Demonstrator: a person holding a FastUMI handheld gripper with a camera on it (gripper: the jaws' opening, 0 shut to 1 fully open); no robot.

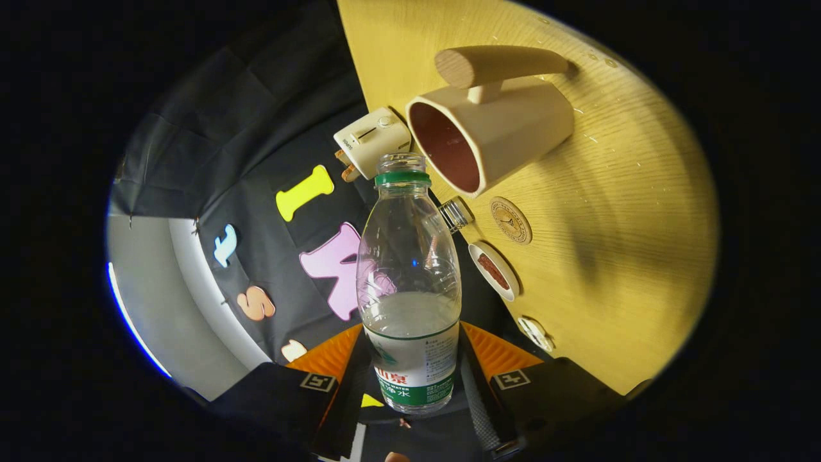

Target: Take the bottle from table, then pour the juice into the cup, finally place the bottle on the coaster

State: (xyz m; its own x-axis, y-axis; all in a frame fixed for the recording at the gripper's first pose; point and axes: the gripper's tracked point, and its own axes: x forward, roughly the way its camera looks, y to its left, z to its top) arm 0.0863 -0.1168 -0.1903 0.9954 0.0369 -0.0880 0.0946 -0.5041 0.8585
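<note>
A clear plastic bottle point(409, 276) with a green neck ring and a green-and-white label stands between my fingers, and my gripper point(410, 362) is shut on its lower body. It has no cap, and clear liquid fills roughly its lower third. The whole view is rolled, so the wooden table point(616, 244) rises along one side. Just beyond the bottle's open mouth is a beige cup point(513, 125) with a wooden handle and a reddish inside, its opening turned toward the bottle. A round wooden coaster point(510, 220) lies on the table beside the cup.
A cream toaster point(372, 141) stands at the table's edge past the bottle's mouth. A small glass jar point(455, 213) sits close to the bottle's shoulder. A small white dish point(494, 271) holding something red and another small round item point(535, 333) lie along the edge nearer my fingers.
</note>
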